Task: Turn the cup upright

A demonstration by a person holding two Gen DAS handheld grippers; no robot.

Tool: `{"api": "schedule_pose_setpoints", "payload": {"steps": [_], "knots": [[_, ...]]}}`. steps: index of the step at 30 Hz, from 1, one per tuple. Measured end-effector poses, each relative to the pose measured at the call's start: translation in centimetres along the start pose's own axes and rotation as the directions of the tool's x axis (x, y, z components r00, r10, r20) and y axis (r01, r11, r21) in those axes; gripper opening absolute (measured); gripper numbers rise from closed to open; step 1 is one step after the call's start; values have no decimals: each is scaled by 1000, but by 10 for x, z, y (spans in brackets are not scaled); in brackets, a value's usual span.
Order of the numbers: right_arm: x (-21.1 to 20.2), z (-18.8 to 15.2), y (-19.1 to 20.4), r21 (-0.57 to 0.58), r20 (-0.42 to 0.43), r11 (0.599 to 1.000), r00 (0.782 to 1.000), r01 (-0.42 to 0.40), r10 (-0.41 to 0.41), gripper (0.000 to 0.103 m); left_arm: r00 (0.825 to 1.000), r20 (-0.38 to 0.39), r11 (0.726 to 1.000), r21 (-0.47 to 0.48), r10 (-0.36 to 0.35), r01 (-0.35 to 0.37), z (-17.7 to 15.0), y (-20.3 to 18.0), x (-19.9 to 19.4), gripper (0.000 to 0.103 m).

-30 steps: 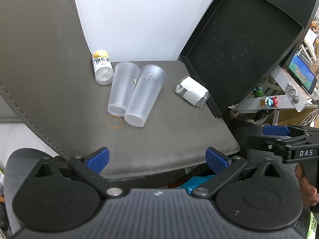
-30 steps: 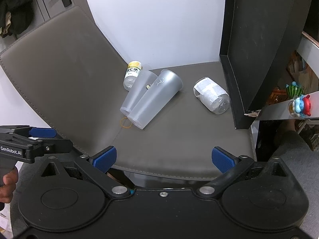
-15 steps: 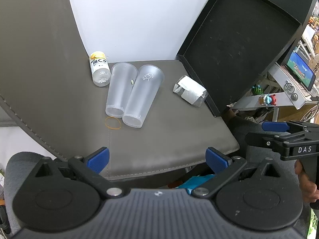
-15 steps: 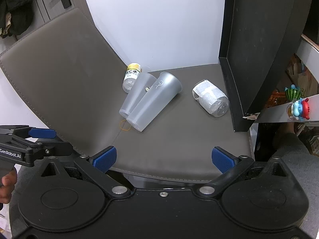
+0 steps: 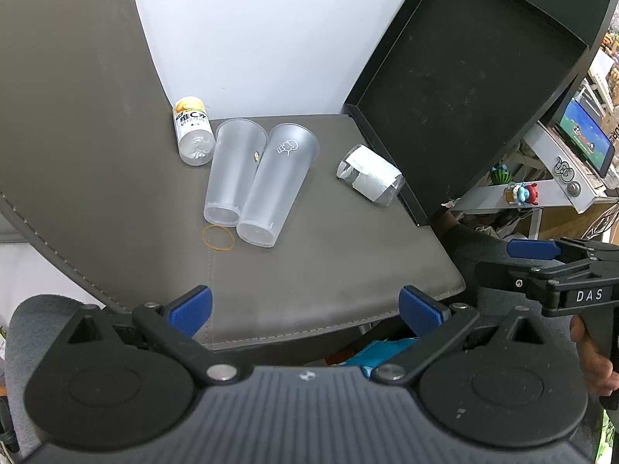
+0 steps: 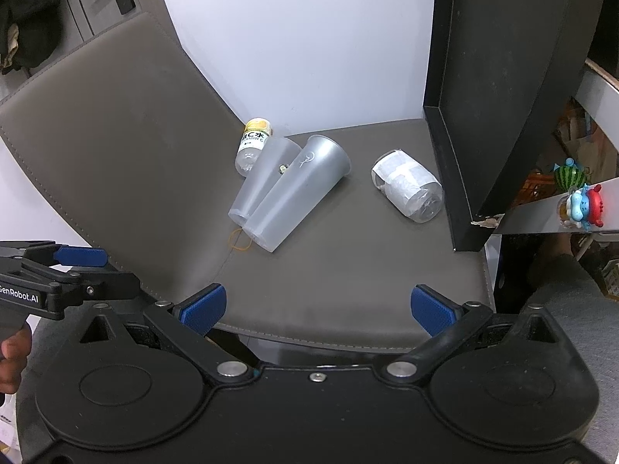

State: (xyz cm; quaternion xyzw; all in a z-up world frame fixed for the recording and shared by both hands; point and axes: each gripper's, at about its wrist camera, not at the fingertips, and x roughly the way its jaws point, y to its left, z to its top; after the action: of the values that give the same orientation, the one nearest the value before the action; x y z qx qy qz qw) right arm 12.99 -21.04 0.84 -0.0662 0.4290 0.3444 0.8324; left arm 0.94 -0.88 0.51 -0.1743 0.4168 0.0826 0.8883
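Two clear plastic cups lie on their sides, side by side, on the grey mat: a plain one (image 5: 234, 172) (image 6: 259, 179) and one with a small white logo (image 5: 276, 185) (image 6: 300, 191). Their bases point toward me. My left gripper (image 5: 305, 307) is open and empty, above the mat's near edge. My right gripper (image 6: 317, 307) is open and empty, also back at the near edge. Each gripper shows in the other's view, the left (image 6: 69, 266) and the right (image 5: 557, 266).
A small bottle with a yellow cap (image 5: 192, 131) lies behind the cups. A clear container with a white label (image 5: 371, 179) lies to the right. An orange rubber band (image 5: 218, 237) lies by the cup bases. A black box lid (image 5: 464, 89) stands at the right.
Both cameras have shifted slightly; the cups sit a little lower and nearer in the views. Nothing on the mat has moved. Both grippers stay open.
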Motion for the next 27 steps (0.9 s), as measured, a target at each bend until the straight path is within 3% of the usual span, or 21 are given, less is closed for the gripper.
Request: {"api": "schedule_pose_setpoints", "payload": {"steps": [27], "knots": [[6,4,-6,0,0,1000,1000,14,-14,103,1000,-10,999,-39,-18,17,9,3,16,102]]}}
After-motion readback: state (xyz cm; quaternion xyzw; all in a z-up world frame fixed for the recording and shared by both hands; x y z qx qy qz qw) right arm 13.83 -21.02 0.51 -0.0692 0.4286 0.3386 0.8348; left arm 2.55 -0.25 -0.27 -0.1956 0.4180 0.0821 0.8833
